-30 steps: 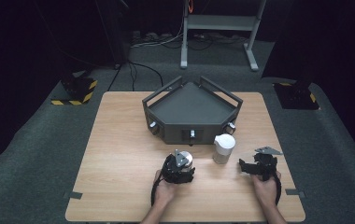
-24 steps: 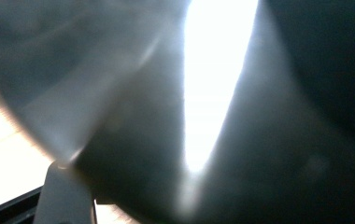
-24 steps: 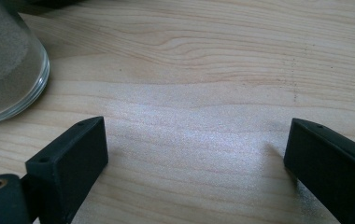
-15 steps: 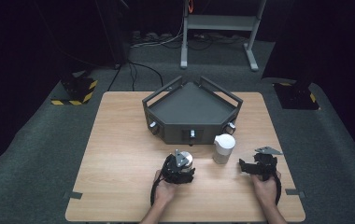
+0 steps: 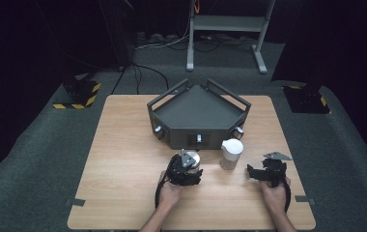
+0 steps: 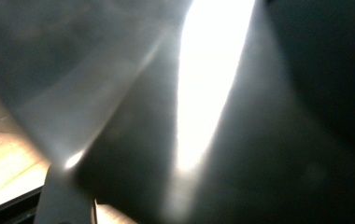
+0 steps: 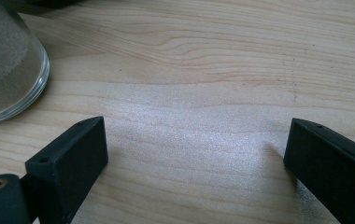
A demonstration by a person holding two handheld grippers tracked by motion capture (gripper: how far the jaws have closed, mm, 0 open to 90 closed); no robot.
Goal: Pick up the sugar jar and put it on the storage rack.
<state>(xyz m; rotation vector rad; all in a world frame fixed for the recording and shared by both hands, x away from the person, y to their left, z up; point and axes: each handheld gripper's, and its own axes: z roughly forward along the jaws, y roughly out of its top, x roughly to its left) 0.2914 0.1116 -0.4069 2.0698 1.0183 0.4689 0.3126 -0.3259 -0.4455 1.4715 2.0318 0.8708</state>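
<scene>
A frosted white jar [image 5: 231, 153] stands on the wooden table [image 5: 123, 159] just in front of the dark grey angular tray [image 5: 198, 111]. In the right gripper view its rounded glass base [image 7: 3, 65] sits at the upper left. My right gripper [image 5: 259, 172] rests low on the table to the right of the jar and is open, with bare wood between its jaws [image 7: 196, 154]. My left gripper [image 5: 184, 169] is left of the jar, against a round light grey object [image 5: 192, 158]. A shiny grey surface [image 6: 133, 140] with a bright glare sits right up against the left gripper view's camera and hides the jaws.
The tray stands at the table's middle back, its front wall close behind both grippers. Bare wood lies on the table's left half and along the front edge. Dark floor with cables and a metal stand [image 5: 225, 29] lies beyond.
</scene>
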